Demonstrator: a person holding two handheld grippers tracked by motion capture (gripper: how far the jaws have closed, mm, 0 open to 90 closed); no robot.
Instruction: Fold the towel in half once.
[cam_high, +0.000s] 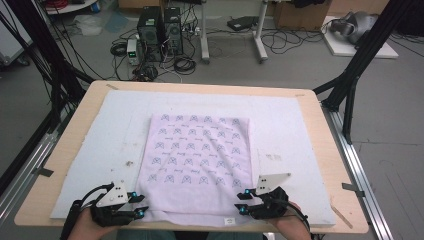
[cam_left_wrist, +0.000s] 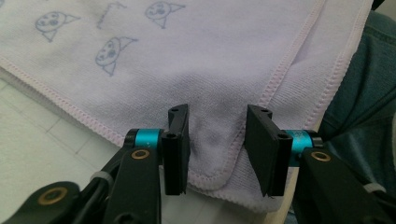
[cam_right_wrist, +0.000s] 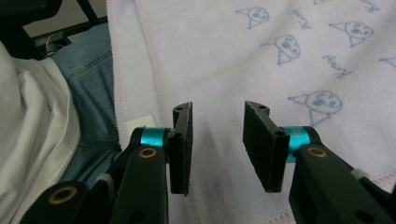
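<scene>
Towel: a pale lilac towel (cam_high: 197, 160) printed with small blue cat faces lies spread flat in the middle of the table, its near hem reaching the table's front edge.
Towel's near left corner: in the left gripper view the stitched corner (cam_left_wrist: 219, 179) is rounded and folded over itself, lying just beyond the jaws.
Towel's label: a small white tag (cam_high: 229, 220) sits at the near hem, toward the right gripper.
Left gripper: the left gripper (cam_high: 140, 204) rests at the towel's near left corner; its jaws stand apart with nothing clamped, the cloth showing in the gap between them.
Right gripper: the right gripper (cam_high: 242, 202) sits at the near right part of the towel; its jaws are likewise spread, holding nothing, above the printed cloth.
Contact: whether either set of fingertips actually touches the fabric is hard to say from these angles.
Underlay: a white padded mat (cam_high: 295, 130) covers most of the wooden table (cam_high: 325, 150) beneath the towel.
Person: blue denim (cam_right_wrist: 91, 84) shows beside the towel's hem in the right gripper view.
Beyond the table: computer towers (cam_high: 160, 32) and cables stand on the grey floor.
</scene>
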